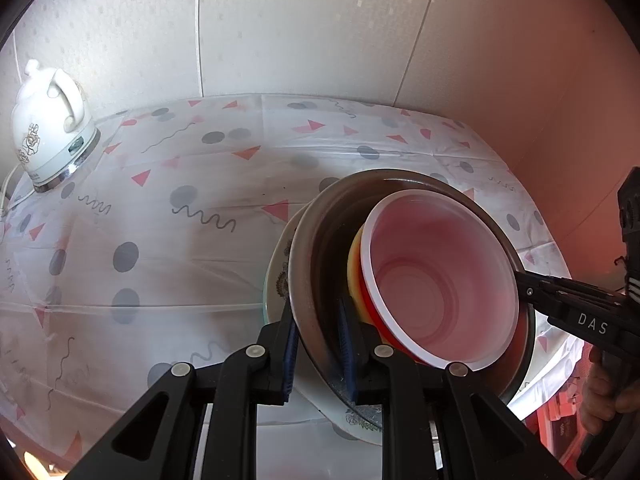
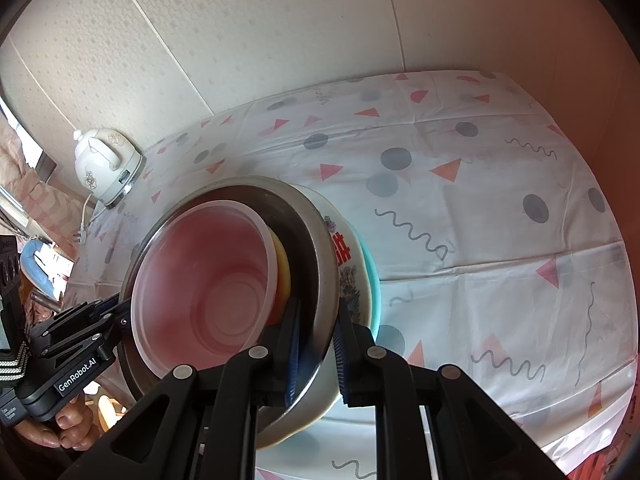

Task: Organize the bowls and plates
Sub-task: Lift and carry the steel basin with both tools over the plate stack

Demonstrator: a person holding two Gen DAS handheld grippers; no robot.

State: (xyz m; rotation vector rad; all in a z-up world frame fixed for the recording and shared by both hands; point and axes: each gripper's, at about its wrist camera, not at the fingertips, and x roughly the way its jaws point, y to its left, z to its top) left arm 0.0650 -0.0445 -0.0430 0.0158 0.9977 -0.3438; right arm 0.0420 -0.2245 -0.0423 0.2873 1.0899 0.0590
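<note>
A stack of dishes stands on the patterned tablecloth [image 1: 180, 240]. It is a red bowl [image 1: 436, 280] with a pale inside, nested over a yellow one [image 1: 354, 264] in a steel bowl [image 1: 308, 264]. Below these are a white flowered bowl [image 2: 348, 264] and a teal plate [image 2: 370, 276]. My left gripper [image 1: 318, 356] is shut on the steel bowl's near rim, one blue pad inside and one outside. My right gripper [image 2: 318, 356] is shut on the same bowl's rim [image 2: 320, 264] at the opposite side. Each gripper shows in the other's view, the right gripper [image 1: 532, 292] and the left gripper [image 2: 120, 316].
A white electric kettle [image 1: 48, 128] with its cord stands at the table's far left corner, also in the right wrist view [image 2: 106, 164]. A pale wall [image 1: 280, 20] runs behind the table. A person's hands [image 2: 72, 428] hold the gripper handles. Clutter lies beyond the table's left edge [image 2: 36, 256].
</note>
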